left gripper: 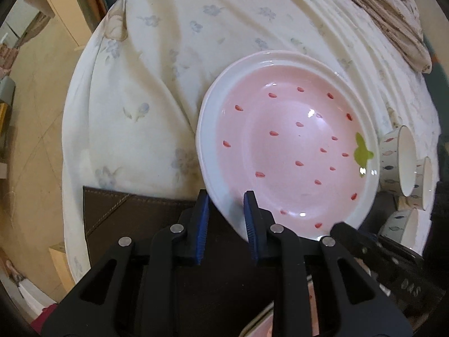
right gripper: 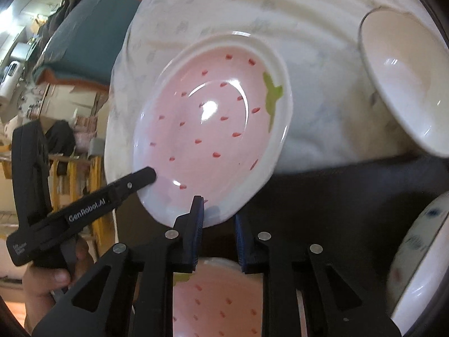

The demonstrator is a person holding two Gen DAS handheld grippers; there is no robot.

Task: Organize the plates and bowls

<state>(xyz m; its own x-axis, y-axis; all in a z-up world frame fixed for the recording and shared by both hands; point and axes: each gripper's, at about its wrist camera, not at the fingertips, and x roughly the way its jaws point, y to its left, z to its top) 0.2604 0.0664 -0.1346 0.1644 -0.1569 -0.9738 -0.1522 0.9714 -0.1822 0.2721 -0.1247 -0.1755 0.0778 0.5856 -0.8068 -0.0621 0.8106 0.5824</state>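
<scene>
While the pink strawberry plate [left gripper: 289, 146] is held tilted above the worktop [left gripper: 134, 205], its near rim is clamped between the blue pads of the left claw [left gripper: 226, 216]. In the right wrist view the same plate [right gripper: 204, 123] is seen with its lower rim set between the blue pads of the right claw [right gripper: 217, 224], so that it is gripped by both claws at once. The left claw [right gripper: 146, 175] is seen there from the side, resting on the plate's rim, and the white lettering "GenRobot.AI" is read along its black body; a smaller label near its rear end is too small to be read. Below the right claw a second pink plate [right gripper: 219, 300] with the same red seed marks and a green leaf is seen lying on the dark surface. To the right, patterned white bowls [left gripper: 401, 165] are seen grouped close together, two nested on their sides; nothing is seen inside them. A white bowl [right gripper: 407, 84] is shown empty in the right wrist view. Beyond, a floral cloth [left gripper: 182, 56] is spread over a rounded surface.
</scene>
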